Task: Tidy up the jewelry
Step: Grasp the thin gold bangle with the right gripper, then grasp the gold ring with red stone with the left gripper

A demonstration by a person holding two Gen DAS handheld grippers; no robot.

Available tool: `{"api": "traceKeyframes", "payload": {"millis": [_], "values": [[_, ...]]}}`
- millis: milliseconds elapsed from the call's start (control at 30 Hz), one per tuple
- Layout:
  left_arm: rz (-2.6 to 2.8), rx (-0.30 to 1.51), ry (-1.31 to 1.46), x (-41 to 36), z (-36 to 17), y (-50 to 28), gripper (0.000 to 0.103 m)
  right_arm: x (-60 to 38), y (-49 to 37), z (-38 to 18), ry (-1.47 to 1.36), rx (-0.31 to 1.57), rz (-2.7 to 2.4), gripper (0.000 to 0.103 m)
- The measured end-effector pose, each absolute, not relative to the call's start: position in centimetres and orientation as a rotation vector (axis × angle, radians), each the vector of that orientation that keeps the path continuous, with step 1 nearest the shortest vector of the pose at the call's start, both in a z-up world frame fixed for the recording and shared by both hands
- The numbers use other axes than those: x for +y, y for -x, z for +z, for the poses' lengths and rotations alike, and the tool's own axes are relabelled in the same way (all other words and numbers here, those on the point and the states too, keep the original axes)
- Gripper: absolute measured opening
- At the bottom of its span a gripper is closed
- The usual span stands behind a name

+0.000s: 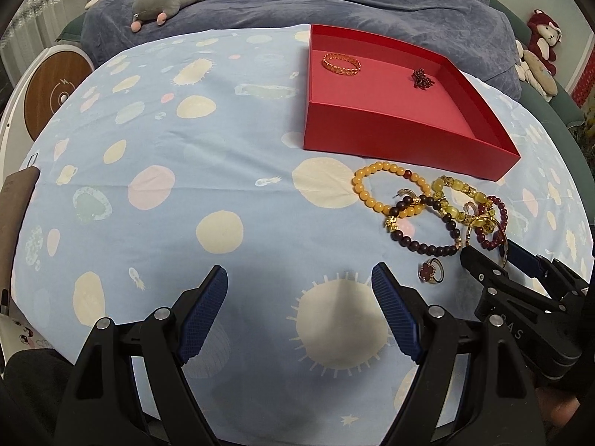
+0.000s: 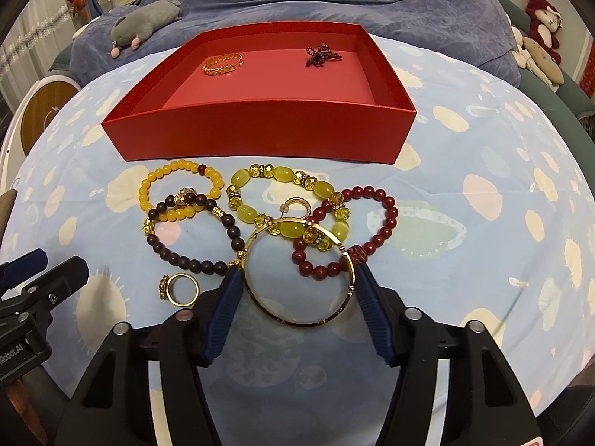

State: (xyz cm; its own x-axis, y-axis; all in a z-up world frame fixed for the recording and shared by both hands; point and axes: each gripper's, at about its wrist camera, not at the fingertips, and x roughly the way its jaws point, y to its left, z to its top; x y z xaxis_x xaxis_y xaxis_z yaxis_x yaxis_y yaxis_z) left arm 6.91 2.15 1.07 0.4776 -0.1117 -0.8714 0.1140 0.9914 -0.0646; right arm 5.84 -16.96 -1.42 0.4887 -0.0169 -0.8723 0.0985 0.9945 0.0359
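Observation:
A red tray [image 2: 260, 130] [image 1: 390, 137] holds an orange chain bracelet [image 2: 222, 65] [image 1: 341, 64] and a dark red beaded piece [image 2: 321, 54] [image 1: 422, 78]. In front of it lie an orange bead bracelet [image 2: 178, 189], a dark brown bead bracelet [image 2: 193, 238], a yellow-green stone bracelet [image 2: 286, 204], a red bead bracelet [image 2: 349, 234] and a gold ring [image 2: 180, 289] [image 1: 431, 272]. My right gripper [image 2: 295, 278] is shut on a gold bangle [image 2: 297, 312], its pads touching both sides. My left gripper [image 1: 299, 278] is open and empty over the cloth, left of the pile.
A pale blue spotted cloth [image 1: 167, 186] covers the table. A grey plush toy [image 1: 167, 2] lies on the blue blanket behind. Red and white plush toys [image 1: 541, 48] sit at the far right. A round white and wood device [image 1: 52, 93] stands at the left edge.

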Motion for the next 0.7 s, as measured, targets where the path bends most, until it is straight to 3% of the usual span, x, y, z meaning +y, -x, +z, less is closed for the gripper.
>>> {"api": "traceKeyframes", "payload": {"millis": [533,700], "values": [[-0.250,1.074,-0.031,-2.8,1.0,-6.0,0.075,-20.8,-2.7,0.2,-0.187,1.035,-0.082,0.057],[-0.290,1.093,-0.037,-4.4,0.3,-6.4,0.063,-21.4,-2.2,0.1,-0.203,1.038,-0.087,0.057]]}}
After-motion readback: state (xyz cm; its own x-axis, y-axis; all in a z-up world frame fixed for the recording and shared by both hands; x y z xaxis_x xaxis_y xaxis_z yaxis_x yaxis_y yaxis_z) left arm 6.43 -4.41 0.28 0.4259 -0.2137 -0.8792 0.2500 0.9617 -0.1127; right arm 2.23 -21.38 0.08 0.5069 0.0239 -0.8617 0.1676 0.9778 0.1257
